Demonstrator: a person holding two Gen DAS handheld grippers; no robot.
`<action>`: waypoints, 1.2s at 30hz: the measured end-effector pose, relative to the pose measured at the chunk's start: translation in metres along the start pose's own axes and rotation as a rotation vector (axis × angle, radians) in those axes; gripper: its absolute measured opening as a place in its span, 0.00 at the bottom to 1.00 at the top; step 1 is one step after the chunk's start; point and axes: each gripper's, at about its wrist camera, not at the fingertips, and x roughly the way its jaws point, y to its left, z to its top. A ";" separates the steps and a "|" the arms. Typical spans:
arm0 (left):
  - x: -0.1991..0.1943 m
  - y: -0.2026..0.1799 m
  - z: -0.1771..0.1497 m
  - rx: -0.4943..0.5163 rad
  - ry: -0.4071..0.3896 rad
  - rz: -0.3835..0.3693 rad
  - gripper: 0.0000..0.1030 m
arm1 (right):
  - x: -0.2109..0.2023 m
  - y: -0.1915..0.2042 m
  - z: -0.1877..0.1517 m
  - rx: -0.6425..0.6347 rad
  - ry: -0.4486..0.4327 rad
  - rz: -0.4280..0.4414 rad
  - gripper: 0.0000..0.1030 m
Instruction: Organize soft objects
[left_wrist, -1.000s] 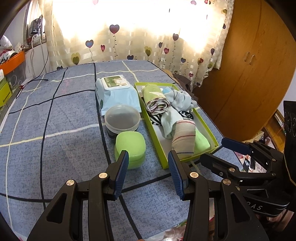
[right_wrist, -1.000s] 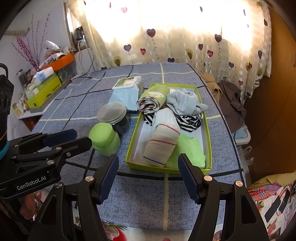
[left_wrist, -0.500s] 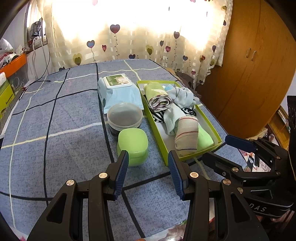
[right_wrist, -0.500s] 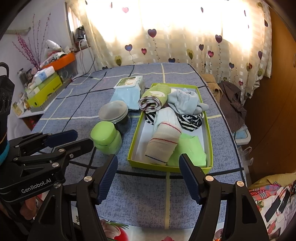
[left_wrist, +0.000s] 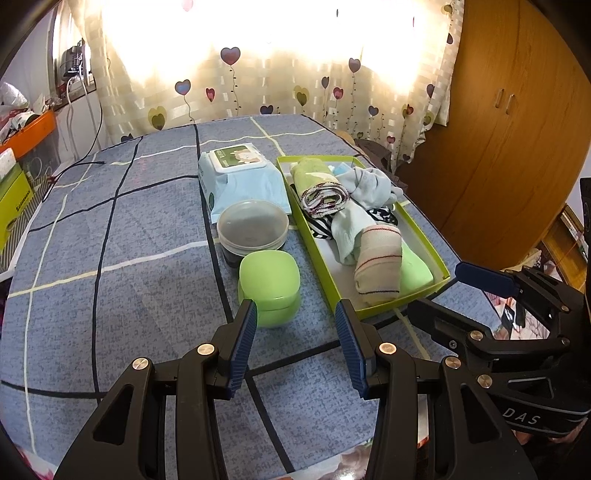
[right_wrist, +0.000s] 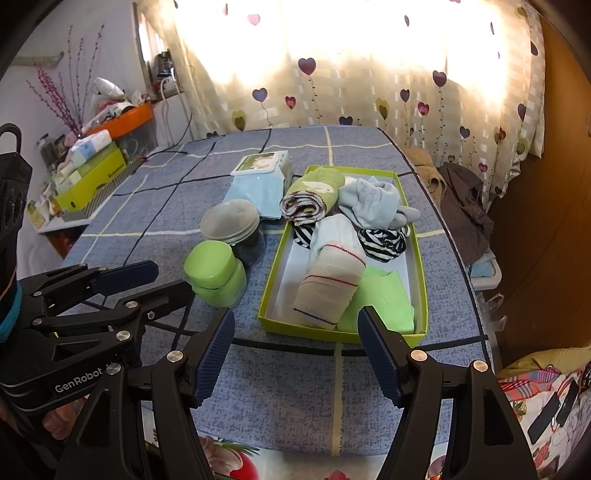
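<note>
You are holding both grippers low over the near edge of a blue checked tablecloth (right_wrist: 295, 387), each one empty with its blue-padded fingers spread apart: the left gripper (left_wrist: 295, 345) is hovering just short of a lime-green lidded container (left_wrist: 269, 284), while the right gripper (right_wrist: 295, 354) is facing the near end of a yellow-green tray (right_wrist: 421, 280). In the right wrist view the left gripper (right_wrist: 155, 280) is showing at the left, its fingers also parted. Inside the tray, soft items are lying in a loose heap: a flat lime-green cloth (right_wrist: 384, 299) is sitting at the near right corner, a beige rolled sock with red and navy stripes (right_wrist: 328, 291) is resting beside and partly over it, and a pale blue sock (right_wrist: 332, 230) is running back from that roll. Farther in, black-and-white striped pieces (right_wrist: 382, 240) are lying beside a crumpled light blue garment (right_wrist: 373, 205), and a rolled green towel (right_wrist: 314, 194) is filling the far left corner. Left of the tray, a clear-lidded round jar (left_wrist: 253, 225) is touching the green container, with a pack of wet wipes (left_wrist: 240, 177) just behind it. Heart-print curtains (left_wrist: 280, 62) are glowing at the far side.
</note>
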 end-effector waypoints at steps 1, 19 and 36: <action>0.000 0.000 0.000 -0.001 0.001 0.000 0.44 | -0.001 0.000 0.000 0.002 0.000 0.001 0.68; 0.002 0.001 0.000 -0.004 0.006 -0.005 0.44 | 0.001 0.005 0.001 -0.005 0.002 0.002 0.68; 0.006 0.000 -0.001 0.000 0.018 0.003 0.44 | 0.003 0.006 0.002 -0.007 0.003 0.000 0.68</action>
